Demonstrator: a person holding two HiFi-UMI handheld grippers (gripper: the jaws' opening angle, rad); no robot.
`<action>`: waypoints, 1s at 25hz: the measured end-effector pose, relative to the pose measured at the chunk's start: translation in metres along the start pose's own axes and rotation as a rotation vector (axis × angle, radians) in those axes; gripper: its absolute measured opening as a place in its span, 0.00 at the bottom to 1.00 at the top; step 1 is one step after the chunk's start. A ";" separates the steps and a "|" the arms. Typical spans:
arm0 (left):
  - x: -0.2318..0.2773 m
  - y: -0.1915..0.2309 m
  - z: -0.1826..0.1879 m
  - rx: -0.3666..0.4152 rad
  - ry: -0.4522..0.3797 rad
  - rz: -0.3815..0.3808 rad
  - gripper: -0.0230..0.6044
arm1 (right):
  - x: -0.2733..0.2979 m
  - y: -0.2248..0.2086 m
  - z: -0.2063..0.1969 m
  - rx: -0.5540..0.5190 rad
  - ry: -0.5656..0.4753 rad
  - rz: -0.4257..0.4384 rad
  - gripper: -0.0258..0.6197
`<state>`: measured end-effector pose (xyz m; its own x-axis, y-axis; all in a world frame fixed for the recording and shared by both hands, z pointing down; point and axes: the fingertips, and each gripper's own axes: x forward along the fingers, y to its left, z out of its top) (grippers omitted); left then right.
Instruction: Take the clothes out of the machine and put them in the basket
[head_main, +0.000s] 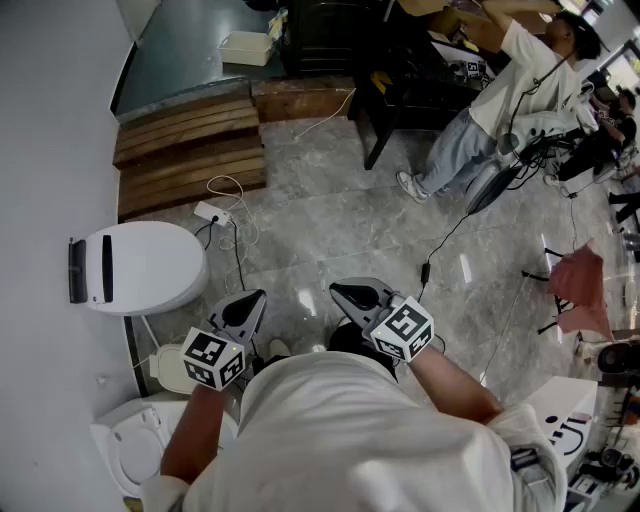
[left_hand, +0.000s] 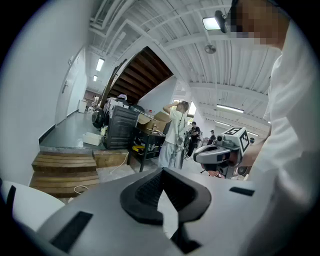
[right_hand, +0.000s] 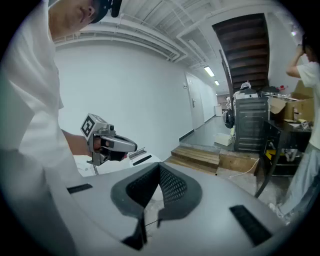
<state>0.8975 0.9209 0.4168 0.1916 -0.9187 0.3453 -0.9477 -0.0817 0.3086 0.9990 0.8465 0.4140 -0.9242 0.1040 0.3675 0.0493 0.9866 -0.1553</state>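
My left gripper (head_main: 254, 298) and right gripper (head_main: 340, 293) are held side by side in front of my chest, above the grey floor. Both are shut, with nothing between the jaws. In the left gripper view the black pads (left_hand: 150, 187) meet at their tips, and the right gripper (left_hand: 201, 155) hangs off to the right. In the right gripper view the pads (right_hand: 172, 187) also meet, and the left gripper (right_hand: 129, 145) is at the left. A white rounded machine (head_main: 140, 266) stands against the wall to my left. I see no clothes.
A second white unit with a round opening (head_main: 130, 455) sits at the lower left. Wooden steps (head_main: 190, 150), a power strip with cable (head_main: 212, 212), a white bin (head_main: 247, 47), a dark table (head_main: 400, 90) and a person (head_main: 500, 110) lie ahead.
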 end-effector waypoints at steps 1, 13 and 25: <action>0.002 0.003 -0.001 0.003 0.007 0.011 0.03 | 0.001 -0.002 0.000 0.004 0.003 0.010 0.04; 0.083 0.023 0.043 0.051 0.001 0.128 0.03 | 0.015 -0.107 0.024 -0.017 -0.039 0.084 0.04; 0.172 0.048 0.101 0.052 -0.005 0.225 0.23 | 0.028 -0.203 0.032 -0.009 -0.080 0.166 0.10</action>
<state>0.8591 0.7203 0.4017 -0.0269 -0.9181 0.3955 -0.9783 0.1056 0.1784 0.9511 0.6446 0.4261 -0.9303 0.2554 0.2634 0.2064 0.9579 -0.1998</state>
